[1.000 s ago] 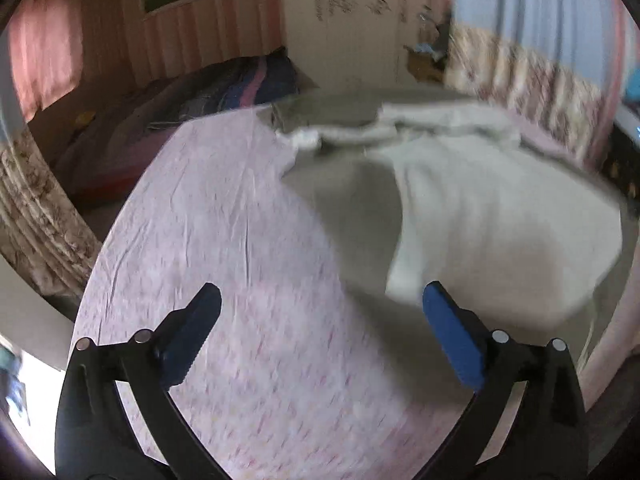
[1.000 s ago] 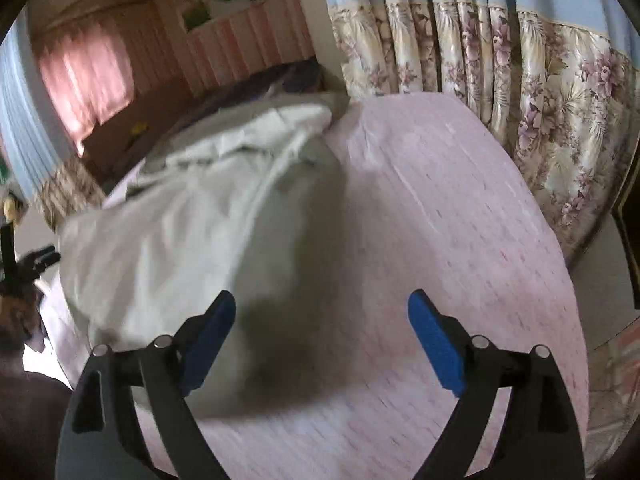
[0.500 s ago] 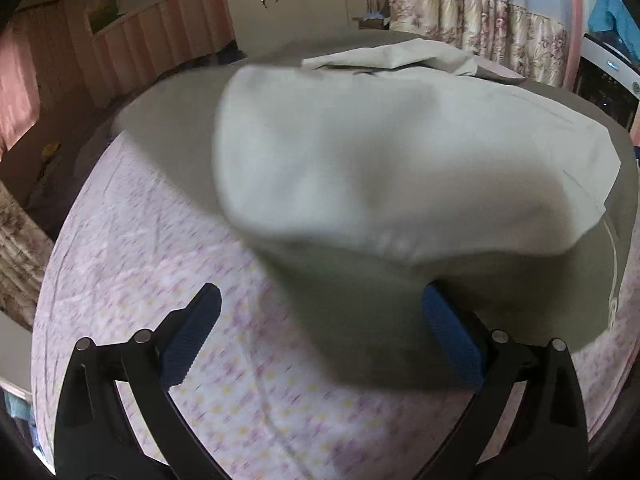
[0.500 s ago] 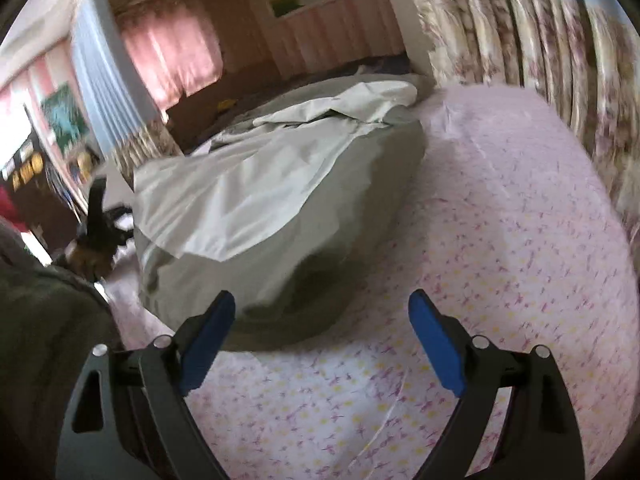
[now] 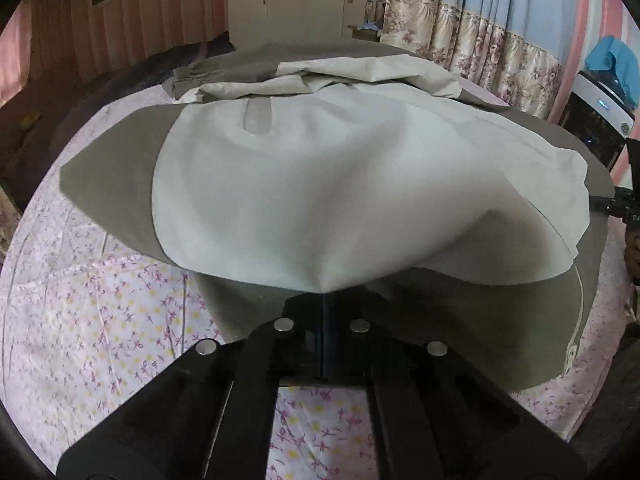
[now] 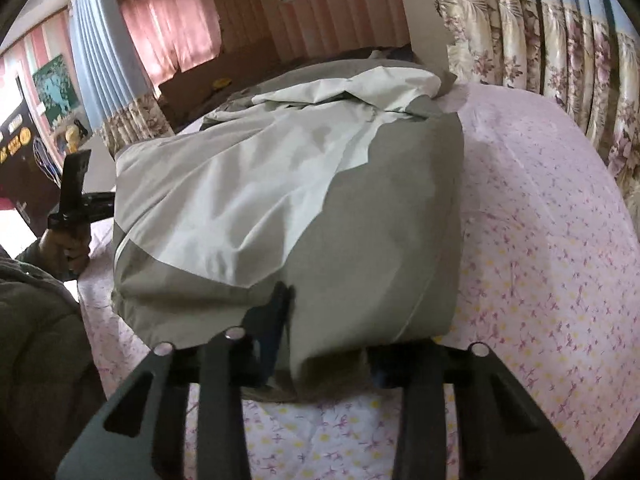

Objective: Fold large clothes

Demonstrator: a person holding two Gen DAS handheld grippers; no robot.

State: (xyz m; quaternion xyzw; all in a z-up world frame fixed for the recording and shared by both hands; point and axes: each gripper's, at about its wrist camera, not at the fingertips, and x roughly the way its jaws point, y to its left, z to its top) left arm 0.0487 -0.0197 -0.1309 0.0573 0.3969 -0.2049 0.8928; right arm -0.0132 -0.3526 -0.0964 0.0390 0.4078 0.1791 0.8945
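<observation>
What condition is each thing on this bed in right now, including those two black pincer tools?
Jacket: partly folded, grey-and-cream, lying rumpled on the bed.
Left gripper: shut, pinching the jacket's near hem.
Right gripper: jaws closing, the jacket's near edge between them.
Bedsheet: spread flat, lightly wrinkled.
Curtains: drawn shut.

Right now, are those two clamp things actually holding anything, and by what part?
The left gripper is shut on the near hem of the jacket. The right gripper is closing on that hem too, cloth already between its jaws.
</observation>
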